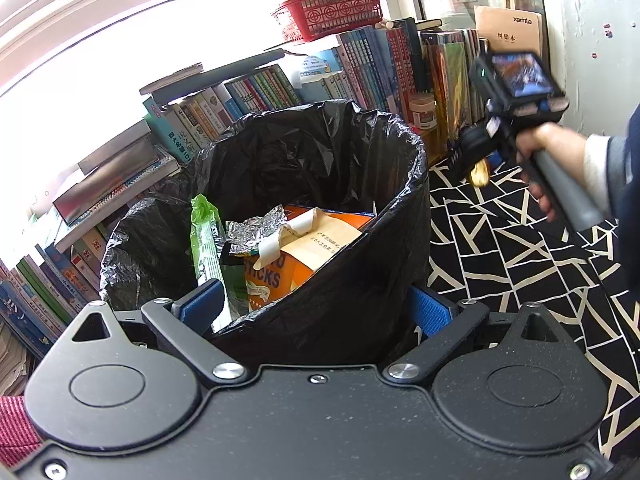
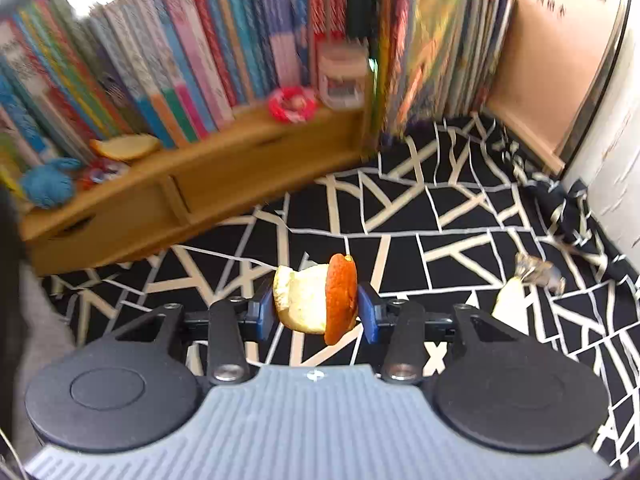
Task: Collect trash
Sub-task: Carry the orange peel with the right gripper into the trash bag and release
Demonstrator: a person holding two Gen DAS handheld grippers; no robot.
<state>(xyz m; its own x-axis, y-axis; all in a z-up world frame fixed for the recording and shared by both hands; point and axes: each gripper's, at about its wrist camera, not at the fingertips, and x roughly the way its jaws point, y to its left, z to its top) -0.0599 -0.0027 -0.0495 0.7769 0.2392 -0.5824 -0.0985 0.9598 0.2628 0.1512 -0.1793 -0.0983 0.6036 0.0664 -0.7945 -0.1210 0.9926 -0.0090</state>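
A bin lined with a black bag (image 1: 360, 264) fills the left wrist view, with an orange snack box (image 1: 276, 276), crumpled foil and a green wrapper inside. My left gripper (image 1: 316, 308) straddles its near wall, one pad inside and one outside, and the wall fills the gap between them. In the right wrist view my right gripper (image 2: 316, 312) is shut on a curled piece of orange peel (image 2: 340, 300), lifted off the patterned cloth. The left wrist view shows that right gripper (image 1: 476, 160) beyond the bin to the right, the peel (image 1: 480, 174) hanging from it.
A black-and-white patterned cloth (image 2: 400, 220) covers the surface. On it to the right lie a crumpled foil wrapper (image 2: 538, 272) and a pale peel piece (image 2: 510, 300). A low wooden shelf (image 2: 200, 184) holds books, a jar and another peel (image 2: 126, 146). A person's hand (image 1: 536, 148) grips the right handle.
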